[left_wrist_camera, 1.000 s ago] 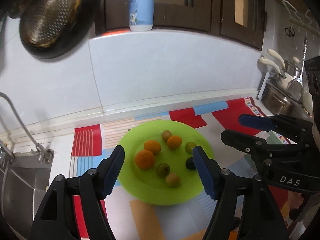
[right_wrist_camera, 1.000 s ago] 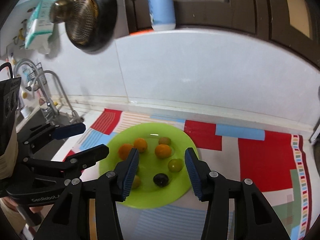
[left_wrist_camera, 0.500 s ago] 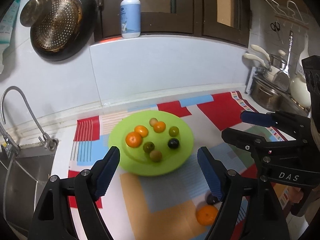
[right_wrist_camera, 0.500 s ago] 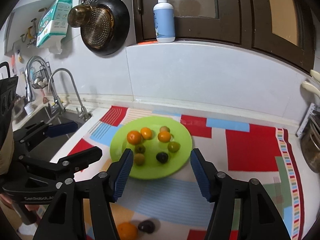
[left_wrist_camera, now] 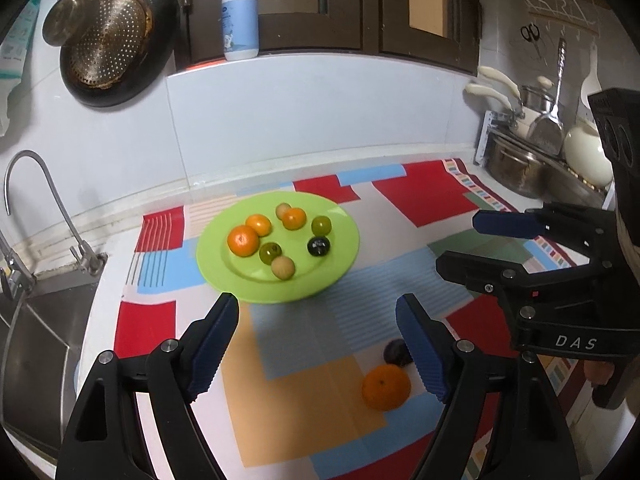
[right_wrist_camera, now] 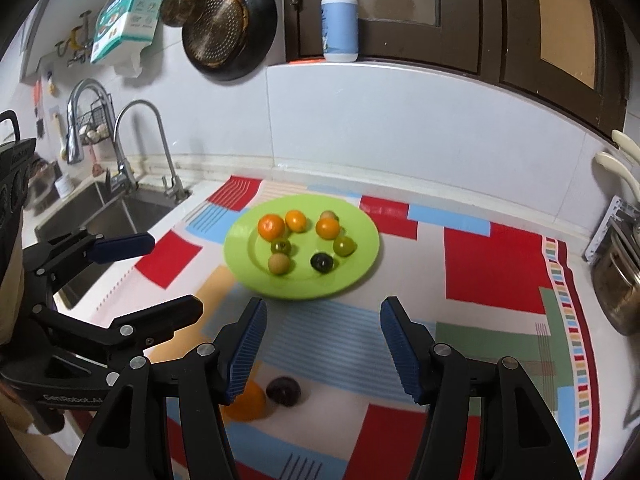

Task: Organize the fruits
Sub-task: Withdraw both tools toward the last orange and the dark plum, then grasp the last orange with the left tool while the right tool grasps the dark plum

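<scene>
Above the near part of the bench, the left tongs (left_wrist_camera: 317, 344) hang with jaws spread wide and nothing between them. The right tongs (right_wrist_camera: 322, 344) hang beside them, also spread wide and empty. Each pair shows in the other's view: the right tongs at the right edge of the left view, the left tongs at the left edge of the right view.

Just below the tongs, on the patterned mat (left_wrist_camera: 420, 196), lie two loose fruits near the bench's front edge: an orange (left_wrist_camera: 386, 387) and a dark plum (left_wrist_camera: 396, 353), just beside each other; whether they touch I cannot tell. In the right view the orange (right_wrist_camera: 248, 402) is partly hidden by the right tongs' left finger, with the plum (right_wrist_camera: 283, 390) to its right.

Farther back, toward the middle of the mat, sits a green plate (left_wrist_camera: 256, 292). It carries seven fruits: three oranges (left_wrist_camera: 243, 240), two green ones (left_wrist_camera: 321, 225), a dark one (left_wrist_camera: 319, 246) and two pale tan ones (left_wrist_camera: 283, 267), all apart from the plate's rim.

At the bench's left end is a sink (right_wrist_camera: 104, 216) with a tap (right_wrist_camera: 160, 148). At the right end stand pots (left_wrist_camera: 516, 168). A pan with a strainer (left_wrist_camera: 116, 36) hangs on the back wall, and a pump bottle (left_wrist_camera: 240, 16) stands on the ledge above.
</scene>
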`<state>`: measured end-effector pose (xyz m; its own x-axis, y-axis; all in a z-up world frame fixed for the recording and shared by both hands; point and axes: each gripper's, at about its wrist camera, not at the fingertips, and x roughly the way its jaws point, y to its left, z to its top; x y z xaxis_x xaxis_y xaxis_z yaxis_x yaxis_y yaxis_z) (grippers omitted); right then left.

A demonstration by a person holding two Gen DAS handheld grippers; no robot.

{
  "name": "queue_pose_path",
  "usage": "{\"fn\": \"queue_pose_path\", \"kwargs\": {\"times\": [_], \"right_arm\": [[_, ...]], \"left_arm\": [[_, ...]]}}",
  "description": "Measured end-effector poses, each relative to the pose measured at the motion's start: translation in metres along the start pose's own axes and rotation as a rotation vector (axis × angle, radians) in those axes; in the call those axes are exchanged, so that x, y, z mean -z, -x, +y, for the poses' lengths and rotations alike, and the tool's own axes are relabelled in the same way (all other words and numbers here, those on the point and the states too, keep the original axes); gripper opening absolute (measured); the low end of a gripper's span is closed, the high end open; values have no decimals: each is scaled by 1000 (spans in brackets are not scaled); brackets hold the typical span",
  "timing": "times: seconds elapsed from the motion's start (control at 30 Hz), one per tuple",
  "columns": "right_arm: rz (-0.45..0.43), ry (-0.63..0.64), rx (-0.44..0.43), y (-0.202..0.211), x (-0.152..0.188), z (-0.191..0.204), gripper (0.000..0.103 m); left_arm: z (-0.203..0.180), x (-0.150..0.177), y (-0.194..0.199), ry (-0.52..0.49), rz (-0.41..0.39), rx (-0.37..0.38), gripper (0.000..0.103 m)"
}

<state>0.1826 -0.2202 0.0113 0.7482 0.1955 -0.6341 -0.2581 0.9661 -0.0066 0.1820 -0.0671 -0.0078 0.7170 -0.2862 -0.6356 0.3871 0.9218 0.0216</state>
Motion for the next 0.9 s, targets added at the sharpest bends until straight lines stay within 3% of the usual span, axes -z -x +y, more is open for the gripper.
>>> {"fn": "queue_pose_path", "kwargs": {"times": [0.43, 0.9], "right_arm": [[52, 111, -16, -1, 33, 5, 60], [148, 346, -81, -28, 60, 20, 60]], "left_arm": [[-28, 35, -5, -105, 16, 22, 81], [-43, 59, -30, -223, 84, 91, 80]]}}
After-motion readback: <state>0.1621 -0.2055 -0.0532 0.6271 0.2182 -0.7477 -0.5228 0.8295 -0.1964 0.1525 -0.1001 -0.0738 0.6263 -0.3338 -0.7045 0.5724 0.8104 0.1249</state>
